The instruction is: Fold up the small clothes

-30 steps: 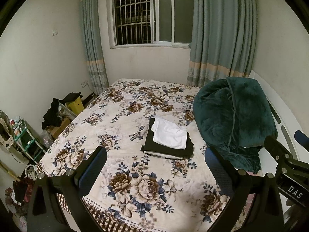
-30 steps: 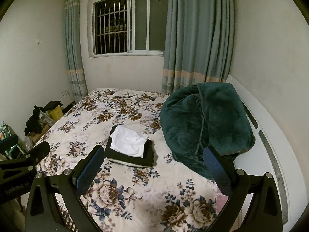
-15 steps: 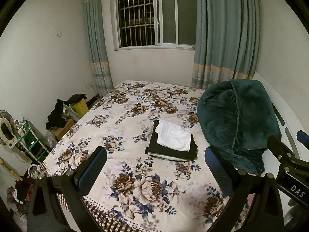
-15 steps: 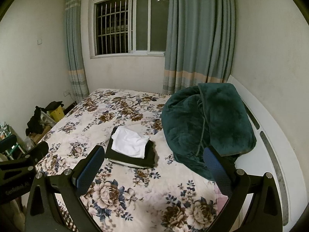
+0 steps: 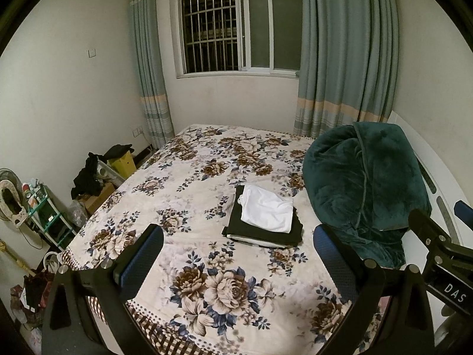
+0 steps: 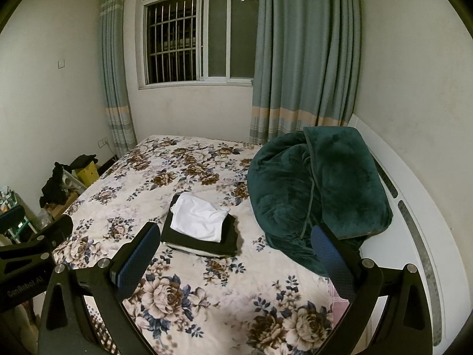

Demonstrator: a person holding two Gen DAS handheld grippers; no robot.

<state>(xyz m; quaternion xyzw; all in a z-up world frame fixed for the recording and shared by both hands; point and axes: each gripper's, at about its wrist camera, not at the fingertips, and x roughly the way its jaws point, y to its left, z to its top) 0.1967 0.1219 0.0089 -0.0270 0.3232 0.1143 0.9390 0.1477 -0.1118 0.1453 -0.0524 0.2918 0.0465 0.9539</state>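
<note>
Clothes stack [image 5: 263,222] beyond spread fingers [image 5: 142,261], untouched

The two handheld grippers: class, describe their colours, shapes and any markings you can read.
Both the left gripper and the right gripper have black angular frames with silver bolts and two blue textured pads. White lettering reads "DAS" on the right gripper's side and "GenRobot.AI" on the left's. No cables or sleeves show.

Home bedroom, as indicated by a bed [image 5: 207,195] covered with a floral quilt, a barred window [image 5: 236,26] flanked by curtains [image 5: 346,53], and a green blanket [image 5: 363,183] piled on it.
</note>
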